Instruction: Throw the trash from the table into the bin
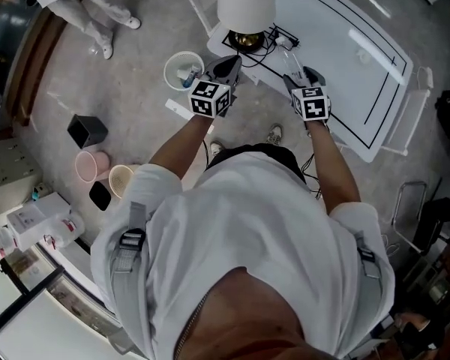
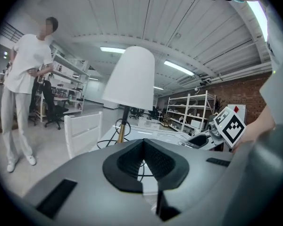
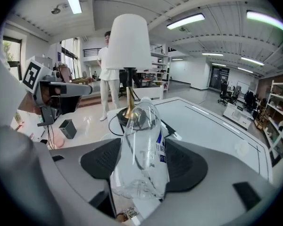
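The transfer step is on, by the look of it! The right gripper (image 1: 303, 79) has its jaws clamped on a clear plastic bottle (image 3: 144, 140), neck pointing away, held above the edge of the white counter (image 1: 337, 51) near the lamp (image 1: 245, 2). The left gripper (image 2: 143, 149) has its jaws pressed together with nothing between them. The white bin (image 1: 181, 60) stands on the floor just off the counter's corner, to the left of both grippers, with something already inside. Next move, I'd say: swing the bottle left across to the bin's mouth, then open up. Both arms reach forward side by side, the right gripper tipped downward and the left nearer level.
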### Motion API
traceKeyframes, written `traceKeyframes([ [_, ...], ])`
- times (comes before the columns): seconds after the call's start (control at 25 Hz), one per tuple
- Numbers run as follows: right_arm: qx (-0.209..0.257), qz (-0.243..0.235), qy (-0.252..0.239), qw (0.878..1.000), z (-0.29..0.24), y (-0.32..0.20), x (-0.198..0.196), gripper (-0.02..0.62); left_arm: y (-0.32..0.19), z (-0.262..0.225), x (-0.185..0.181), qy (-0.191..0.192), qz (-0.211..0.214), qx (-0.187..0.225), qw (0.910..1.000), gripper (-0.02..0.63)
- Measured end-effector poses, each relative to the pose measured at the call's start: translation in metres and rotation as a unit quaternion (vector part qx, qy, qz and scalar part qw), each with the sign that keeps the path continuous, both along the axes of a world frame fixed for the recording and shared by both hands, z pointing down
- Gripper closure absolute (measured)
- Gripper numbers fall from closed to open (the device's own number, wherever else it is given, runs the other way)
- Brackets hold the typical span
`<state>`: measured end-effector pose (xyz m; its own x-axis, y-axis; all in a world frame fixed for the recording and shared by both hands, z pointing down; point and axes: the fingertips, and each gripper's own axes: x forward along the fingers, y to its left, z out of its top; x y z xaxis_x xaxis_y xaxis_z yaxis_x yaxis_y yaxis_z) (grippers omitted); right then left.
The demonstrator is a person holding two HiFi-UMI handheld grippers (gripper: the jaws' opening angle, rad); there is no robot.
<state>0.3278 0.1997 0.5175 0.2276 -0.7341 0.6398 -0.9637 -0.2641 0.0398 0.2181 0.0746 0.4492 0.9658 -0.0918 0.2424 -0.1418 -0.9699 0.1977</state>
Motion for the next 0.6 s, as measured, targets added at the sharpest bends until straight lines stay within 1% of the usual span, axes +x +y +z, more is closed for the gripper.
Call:
traceKeyframes([
  [0.16,0.01,-0.032,0.001,0.999,-0.005,-0.034,-0.055,0.298,-0.03,-0.006,-0.049,0.005,-0.024,0.01,0.9996,0.597],
  [0.36,0.025,-0.08,0.003,0.996,-0.015,-0.091,-0.119,0.298,-0.072,-0.015,-0.113,0.01,-0.066,0.019,0.9976,0.597],
  [0.6,0.039,-0.128,0.002,0.991,-0.015,-0.166,-0.177,0.298,-0.136,-0.014,-0.193,0.009,-0.134,0.028,0.9905,0.597],
])
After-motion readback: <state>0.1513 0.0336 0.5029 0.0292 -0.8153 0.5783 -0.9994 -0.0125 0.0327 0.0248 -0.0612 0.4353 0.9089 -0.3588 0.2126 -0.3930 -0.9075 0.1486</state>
